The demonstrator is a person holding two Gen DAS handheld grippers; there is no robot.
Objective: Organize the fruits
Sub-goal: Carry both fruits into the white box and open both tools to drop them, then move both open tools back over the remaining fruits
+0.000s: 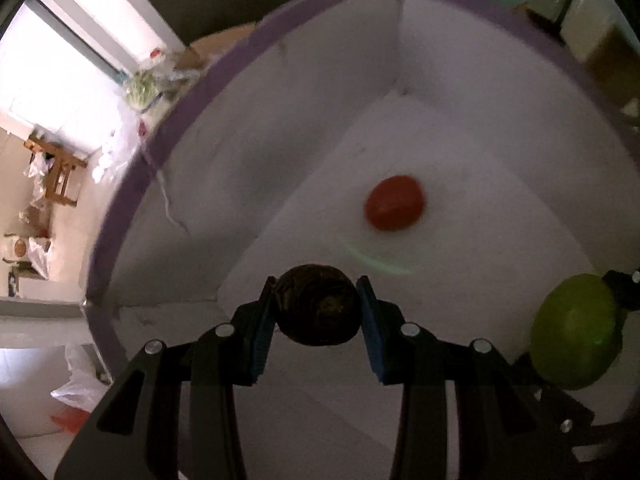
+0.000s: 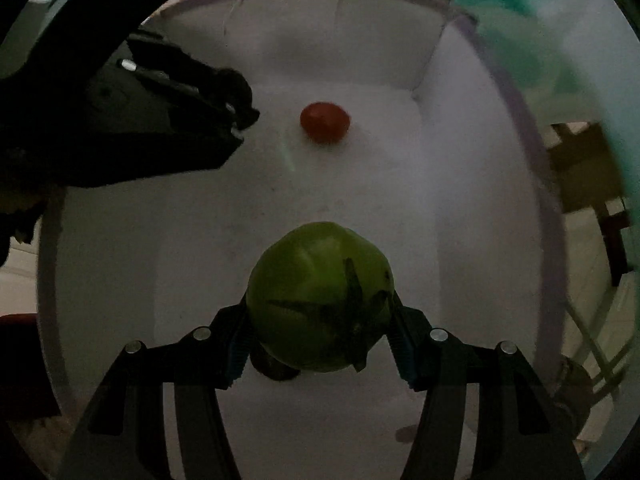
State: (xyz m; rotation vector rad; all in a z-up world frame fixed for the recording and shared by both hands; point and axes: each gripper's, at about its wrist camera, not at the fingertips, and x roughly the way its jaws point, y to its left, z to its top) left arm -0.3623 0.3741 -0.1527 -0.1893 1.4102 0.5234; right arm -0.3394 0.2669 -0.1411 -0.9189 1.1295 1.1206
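Both grippers point down into a white box with a purple rim (image 1: 132, 184). My left gripper (image 1: 318, 308) is shut on a dark brown round fruit (image 1: 318, 304), its blue pads (image 1: 370, 336) pressing both sides. In the right wrist view my right gripper (image 2: 320, 316) is shut on a green tomato (image 2: 316, 292) with a dark star-shaped calyx. The same green tomato (image 1: 574, 330) shows at the right edge of the left wrist view. A small red tomato (image 1: 394, 203) lies on the box floor beyond both grippers; it is the red tomato (image 2: 325, 121) in the right wrist view. The left gripper's body (image 2: 168, 120) shows dark at upper left there.
The white box walls (image 2: 380, 56) enclose the space on all sides under the purple rim (image 2: 540, 184). Outside, a bright window, a wooden stool (image 1: 56, 168) and plastic bags (image 1: 80, 392) lie left. A teal-green cloth (image 2: 552, 32) hangs at upper right.
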